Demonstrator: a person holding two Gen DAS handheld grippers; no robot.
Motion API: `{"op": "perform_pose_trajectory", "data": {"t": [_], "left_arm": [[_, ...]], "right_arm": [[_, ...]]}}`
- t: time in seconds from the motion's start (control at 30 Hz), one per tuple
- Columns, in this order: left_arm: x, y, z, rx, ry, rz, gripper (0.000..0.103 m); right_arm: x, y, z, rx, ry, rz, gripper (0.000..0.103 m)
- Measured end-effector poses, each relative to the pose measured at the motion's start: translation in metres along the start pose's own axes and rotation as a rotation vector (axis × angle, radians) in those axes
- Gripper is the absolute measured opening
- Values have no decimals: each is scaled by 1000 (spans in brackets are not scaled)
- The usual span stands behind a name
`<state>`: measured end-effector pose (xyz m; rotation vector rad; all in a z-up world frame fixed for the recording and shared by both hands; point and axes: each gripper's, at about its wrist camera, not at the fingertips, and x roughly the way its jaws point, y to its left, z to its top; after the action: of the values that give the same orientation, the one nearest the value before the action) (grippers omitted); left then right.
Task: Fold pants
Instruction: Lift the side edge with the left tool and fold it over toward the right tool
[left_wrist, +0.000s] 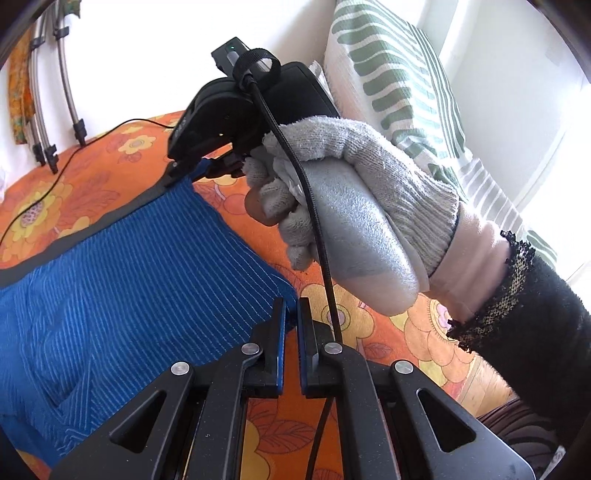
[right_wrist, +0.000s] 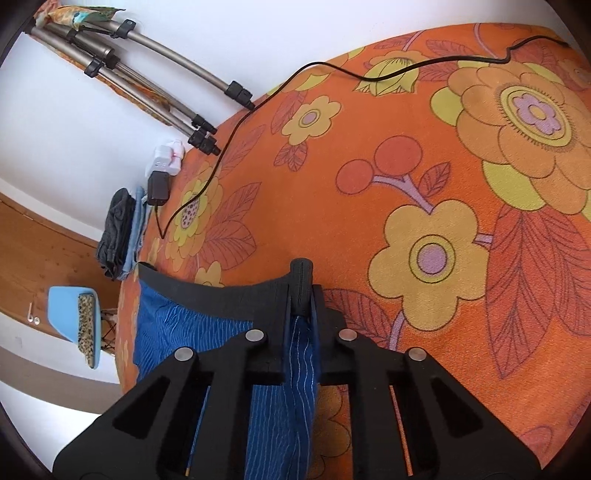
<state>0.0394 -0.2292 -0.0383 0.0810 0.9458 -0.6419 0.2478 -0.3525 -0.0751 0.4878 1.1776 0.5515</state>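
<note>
Pants, blue ribbed ones with a dark waistband, lie on the orange flowered bedspread, filling the 9 o'clock side of the left wrist view. Right gripper is clamped on the waistband edge, fabric bunched between its fingers. Left gripper sits at the cloth's 3 o'clock edge, jaws narrowly apart, holding nothing.

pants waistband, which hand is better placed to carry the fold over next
Right. Its tongs are shut on the black waistband of the blue pants; the left tongs sit nearly closed at the fabric's edge, apparently gripping nothing.
</note>
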Motion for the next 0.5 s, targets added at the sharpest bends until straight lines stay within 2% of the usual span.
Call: {"op": "perform_pose_trajectory", "data": {"t": [0.27,0.4,0.5], "left_arm": [[-44,17,-9,-14,-55,22,4],[-69,29,-17,-23,-86,51,4],[-73,32,-15,-37,-97,71,4]], "right_arm": [[-18,30,3,-26,-63,-75,8],[-31,62,5,-47,-111,-99,8],[-34,89,4,-68,-137,-121,7]]}}
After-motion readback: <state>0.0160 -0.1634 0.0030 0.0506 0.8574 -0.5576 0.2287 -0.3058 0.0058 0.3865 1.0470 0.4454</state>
